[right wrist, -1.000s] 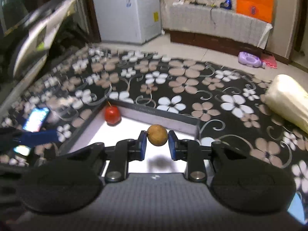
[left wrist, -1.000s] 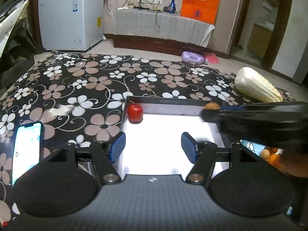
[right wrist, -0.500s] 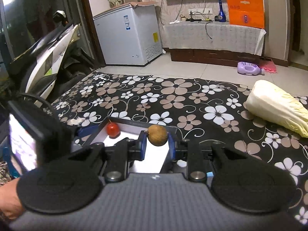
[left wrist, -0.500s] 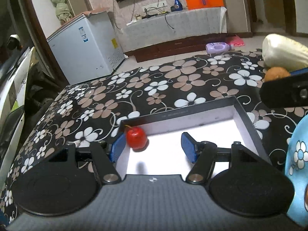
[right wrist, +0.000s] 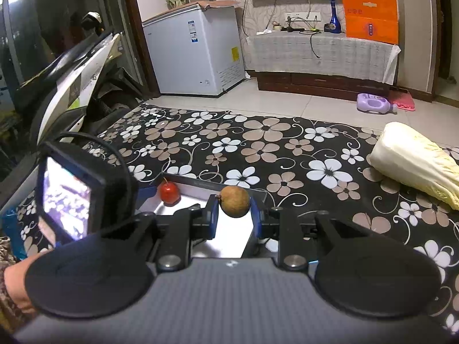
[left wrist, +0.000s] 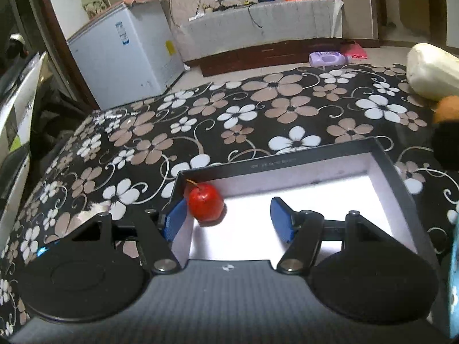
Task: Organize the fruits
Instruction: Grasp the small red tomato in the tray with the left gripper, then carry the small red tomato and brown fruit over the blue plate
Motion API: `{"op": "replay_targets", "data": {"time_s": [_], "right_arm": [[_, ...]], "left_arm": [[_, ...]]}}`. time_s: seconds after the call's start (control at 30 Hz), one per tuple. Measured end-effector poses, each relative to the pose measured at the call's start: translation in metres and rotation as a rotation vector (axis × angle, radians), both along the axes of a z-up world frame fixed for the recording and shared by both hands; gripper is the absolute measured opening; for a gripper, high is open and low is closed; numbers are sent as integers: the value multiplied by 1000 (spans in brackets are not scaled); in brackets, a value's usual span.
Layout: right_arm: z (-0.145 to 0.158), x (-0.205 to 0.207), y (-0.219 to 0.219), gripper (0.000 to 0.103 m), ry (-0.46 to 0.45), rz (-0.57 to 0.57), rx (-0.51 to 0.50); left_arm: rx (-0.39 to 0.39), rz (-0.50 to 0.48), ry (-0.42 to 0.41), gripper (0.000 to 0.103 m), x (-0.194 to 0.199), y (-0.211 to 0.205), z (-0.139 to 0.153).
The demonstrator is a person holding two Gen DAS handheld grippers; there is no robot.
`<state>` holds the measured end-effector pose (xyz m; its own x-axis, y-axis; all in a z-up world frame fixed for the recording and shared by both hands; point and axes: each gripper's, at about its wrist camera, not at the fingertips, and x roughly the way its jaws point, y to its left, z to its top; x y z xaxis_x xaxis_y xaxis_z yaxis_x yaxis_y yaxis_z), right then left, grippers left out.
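My left gripper (left wrist: 228, 218) hangs over the near left part of the box (left wrist: 287, 162), a shallow black-walled tray with a white floor that sits on the flowered cloth (left wrist: 258, 109). Its jaws stand about half open with nothing between the pads; the left blue pad sits just beside the red fruit (left wrist: 206, 202), and I cannot tell whether it touches. That red fruit, stem up, is the only thing I see lying in the box, tucked into its far left corner against the wall.

My right gripper (right wrist: 233, 215) is clamped tight on the brown fruit (right wrist: 234, 201), a small round rough-skinned one held between both blue pads above the box's right side, clear of the floor. From this view the red fruit (right wrist: 169, 192) shows in the same far left corner of the box (right wrist: 200, 185).

Outside the box, a pale cabbage (right wrist: 416, 162) lies on the cloth toward its far right edge, well apart from the tray.
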<state>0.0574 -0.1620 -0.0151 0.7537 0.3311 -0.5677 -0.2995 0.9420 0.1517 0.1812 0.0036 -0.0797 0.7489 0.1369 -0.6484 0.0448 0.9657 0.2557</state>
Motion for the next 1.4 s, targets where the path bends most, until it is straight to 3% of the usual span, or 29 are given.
{"op": "replay_targets", "data": {"time_s": [0.17,0.27,0.3,0.5,0.73,0.8,0.9,0.97,1.0,1.4], "right_arm": [[1,1,0,27,-5,-2,-4],[1,2,0,27,-5,-8,-1],[1,2,0,27,-7,-9,0],[2,6,2,27,-10,-9,11],[2,10,6,27,-6,14,33],[1,11,6,27,-3,17,34],[1,11,3,27,-1,15,37],[2,11,1,27,-2,11,40],[2,10,0,27,-2,10,40],[-6,13,-1,27,20,9,23]], "left_arm": [[-78,-55,14,72,-1,9,1],[-255,-129,22,71,-10,24,13],[-279,-134,21,71,-11,28,16],[-297,-114,58,71,-9,44,8],[-226,-102,58,70,-2,31,-1],[-199,-90,49,68,0,25,-4],[-235,-67,43,53,5,25,-4],[-215,-48,26,35,6,25,-4],[-219,-47,27,33,6,27,-4],[-274,-15,42,33,-8,33,8]]}}
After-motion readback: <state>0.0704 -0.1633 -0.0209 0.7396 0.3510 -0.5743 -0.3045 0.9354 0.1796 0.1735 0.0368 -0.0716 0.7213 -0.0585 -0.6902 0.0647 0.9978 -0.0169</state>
